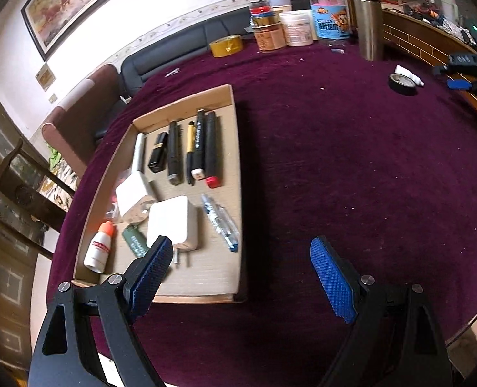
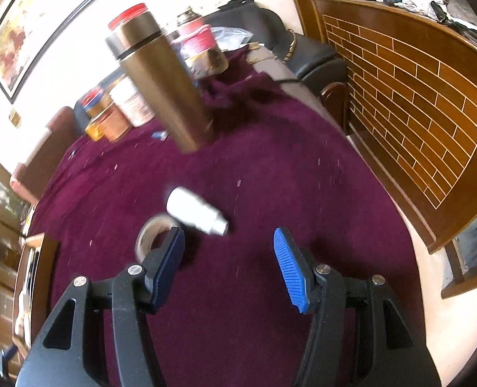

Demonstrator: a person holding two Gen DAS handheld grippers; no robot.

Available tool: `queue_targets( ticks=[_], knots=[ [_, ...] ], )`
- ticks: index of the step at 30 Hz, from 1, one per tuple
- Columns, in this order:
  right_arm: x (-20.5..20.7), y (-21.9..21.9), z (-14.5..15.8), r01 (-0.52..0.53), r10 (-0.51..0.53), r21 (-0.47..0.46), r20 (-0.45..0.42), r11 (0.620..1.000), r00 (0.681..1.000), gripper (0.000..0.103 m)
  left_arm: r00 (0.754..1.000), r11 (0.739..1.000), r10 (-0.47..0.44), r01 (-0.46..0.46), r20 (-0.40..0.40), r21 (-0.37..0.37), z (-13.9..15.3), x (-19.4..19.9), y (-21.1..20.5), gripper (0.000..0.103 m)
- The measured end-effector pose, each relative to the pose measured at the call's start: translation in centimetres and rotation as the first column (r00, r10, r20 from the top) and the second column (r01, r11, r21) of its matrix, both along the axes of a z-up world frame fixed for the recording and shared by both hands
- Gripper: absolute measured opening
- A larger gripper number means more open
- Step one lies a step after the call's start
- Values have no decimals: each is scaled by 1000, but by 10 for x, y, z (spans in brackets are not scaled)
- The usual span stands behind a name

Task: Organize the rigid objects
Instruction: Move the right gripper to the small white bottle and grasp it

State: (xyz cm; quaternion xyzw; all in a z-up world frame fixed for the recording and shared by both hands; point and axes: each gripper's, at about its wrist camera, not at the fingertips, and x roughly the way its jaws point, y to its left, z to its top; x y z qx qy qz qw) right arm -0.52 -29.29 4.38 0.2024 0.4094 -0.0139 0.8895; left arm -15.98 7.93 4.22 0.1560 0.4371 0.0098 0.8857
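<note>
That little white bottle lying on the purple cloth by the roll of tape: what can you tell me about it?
The small white bottle looks like plastic, a rounded body that narrows to a slim capped neck. It lies on its side on the purple tablecloth, neck toward the lower right in the right wrist view. It sits right beside the tape roll, seemingly touching it. The picture is blurred, so no label is readable.

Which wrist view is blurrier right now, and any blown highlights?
Right wrist view: motion blur smears the steel flask, white bottle and tape roll; wall overexposed. Left wrist view: sharper, tray contents crisp, dark shadow along its right edge.
</note>
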Motion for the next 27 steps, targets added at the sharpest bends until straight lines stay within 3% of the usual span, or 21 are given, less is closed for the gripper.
queue_targets(
  ticks=[6,10,11,13,15,21,24,26,27],
  knots=[
    [46,9,-9,-30,31,44,-29,999,999,57,1000,1000,-5,5,-19,-7,-3,-1,-5,84],
    [65,40,-28,-106,104,-14,-105,994,989,56,1000,1000,1,-2,-18,-19,-2,-2,-2,84],
    [65,47,-29,-121,116,-37,-116,992,986,54,1000,1000,3,-4,-21,-27,-2,-2,0,84],
    [59,66,-28,-180,173,-55,-121,982,978,37,1000,999,6,-7,-24,-45,-2,-2,4,84],
    [50,87,-28,-250,239,-74,-131,965,962,33,1000,998,5,-7,-26,-64,-3,-2,6,84],
    [6,161,-29,-488,475,-79,-140,869,869,31,999,994,-1,-3,-36,-111,-6,-2,6,84],
    [-22,194,-29,-608,598,-37,-140,793,789,32,999,993,-13,8,-43,-121,-7,-5,5,84],
    [-32,200,-28,-634,626,-15,-144,773,766,33,999,992,-18,13,-40,-128,-6,-7,5,84],
    [-34,199,-28,-628,622,2,-145,778,769,33,999,991,-20,14,-40,-133,-5,-8,4,84]
  ],
)
